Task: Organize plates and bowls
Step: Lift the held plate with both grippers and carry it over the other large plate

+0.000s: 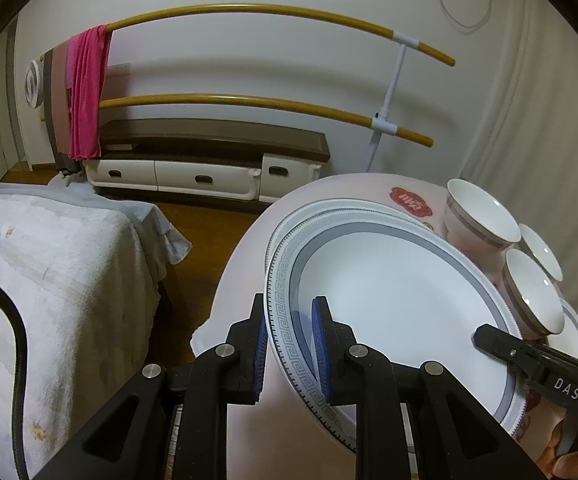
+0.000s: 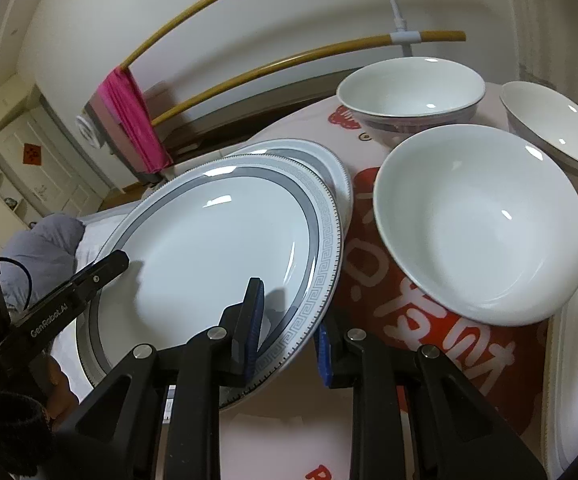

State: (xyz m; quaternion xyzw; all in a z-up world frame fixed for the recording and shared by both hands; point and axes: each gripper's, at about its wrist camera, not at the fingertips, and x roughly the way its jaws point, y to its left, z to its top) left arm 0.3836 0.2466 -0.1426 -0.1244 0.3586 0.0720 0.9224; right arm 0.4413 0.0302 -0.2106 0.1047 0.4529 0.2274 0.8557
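White and grey, the top plate (image 1: 401, 304) is held by both tongs and hangs tilted just over a second plate (image 1: 289, 220) on the table (image 1: 241, 280). The left gripper (image 1: 291, 344) pinches its rim at 8 o'clock, nearly closed. The right gripper (image 2: 289, 328) pinches the rim at about 4 o'clock, also nearly closed. Three bowls (image 2: 481, 224) sit off at 2 o'clock. I think this is the stacking step. Next, lower the plate flat onto the one below, then let go.

A home bedroom: bed (image 1: 49, 264), clothes rack (image 1: 249, 12), drawer cabinet (image 1: 209, 160)
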